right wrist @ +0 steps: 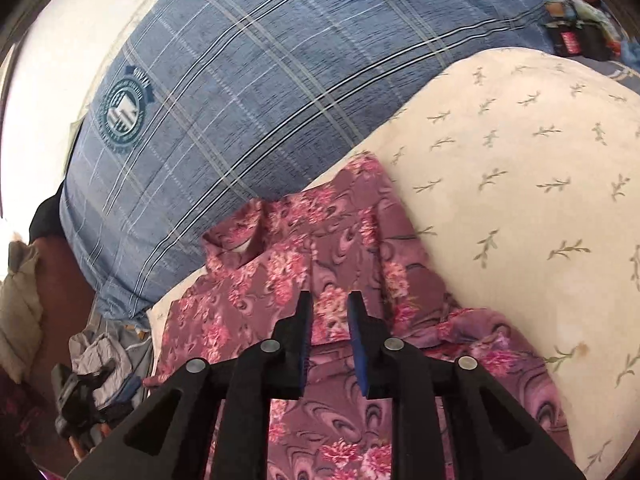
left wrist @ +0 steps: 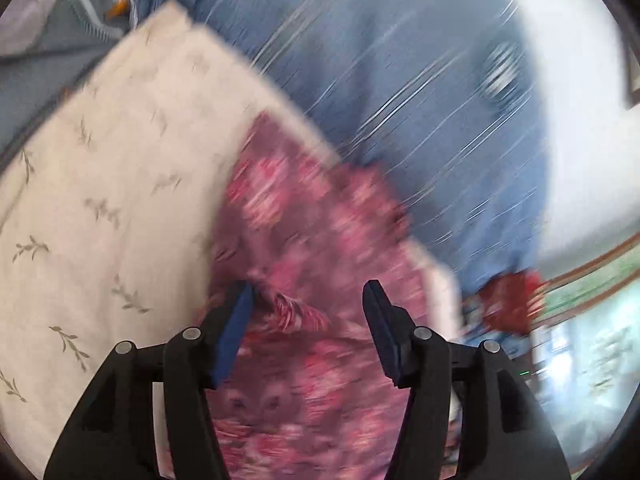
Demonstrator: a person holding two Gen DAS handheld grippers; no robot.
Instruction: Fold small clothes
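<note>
Beneath the right gripper (right wrist: 329, 308), apart, lies the floral garment (right wrist: 288, 272).

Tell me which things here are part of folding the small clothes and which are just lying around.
Part of the job: pink floral garment, left gripper, right gripper, cream leaf-print cloth under the garment.

Lying about: blue plaid pillow, grey clothing.

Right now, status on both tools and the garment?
Left tool open, garment below it. Right tool open, not gripping. Garment lies rumpled on cream cloth. Nothing in the way.
</note>
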